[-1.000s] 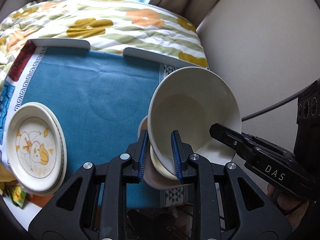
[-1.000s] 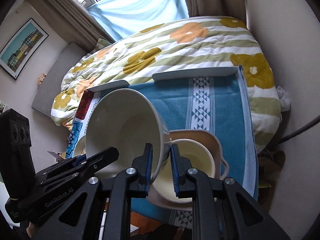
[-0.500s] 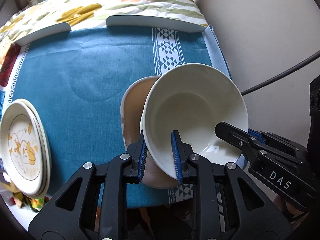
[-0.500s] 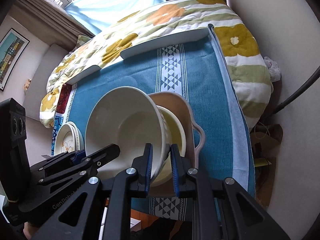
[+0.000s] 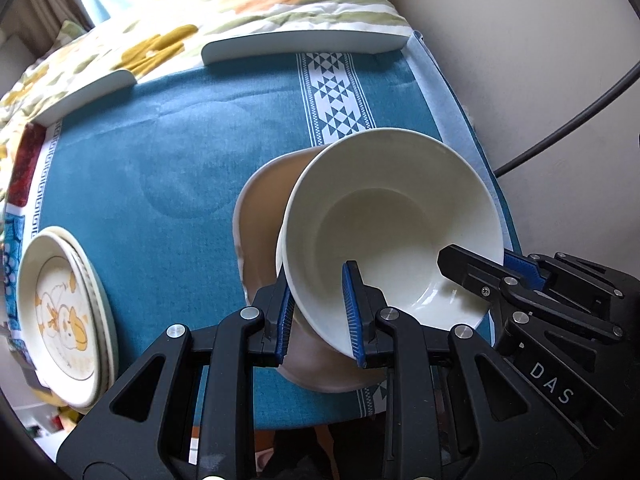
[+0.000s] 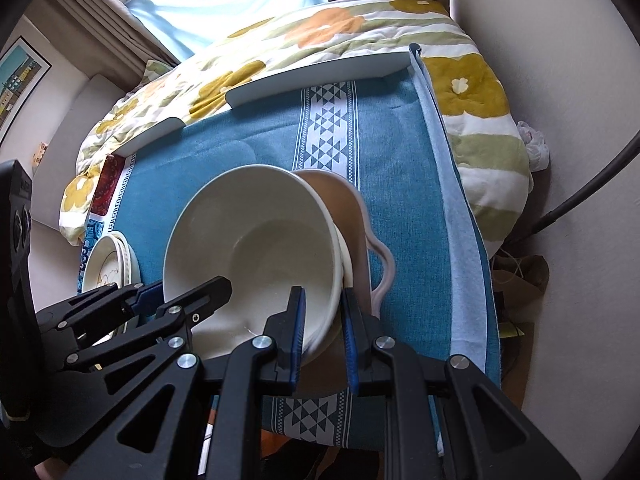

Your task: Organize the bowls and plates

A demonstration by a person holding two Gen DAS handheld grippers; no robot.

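Note:
A large white bowl (image 5: 392,224) is held by its rim from both sides. My left gripper (image 5: 320,312) is shut on its near rim and my right gripper (image 6: 322,332) is shut on its right rim. The bowl sits low in a smaller cream bowl (image 6: 347,268), which rests in a tan handled dish (image 5: 260,224) on the blue cloth. The tan dish also shows in the right wrist view (image 6: 352,216). The right gripper also appears in the left wrist view (image 5: 500,276).
A stack of cartoon-print plates (image 5: 64,312) lies at the table's left edge, also in the right wrist view (image 6: 108,264). White boards (image 5: 304,42) line the far edge. A flowered quilt (image 6: 320,32) lies behind, a wall and cable (image 5: 560,136) to the right.
Both grippers have brought the white bowl down from a steep tilt and lowered it into the cream bowl. The cameras have moved forward over the table.

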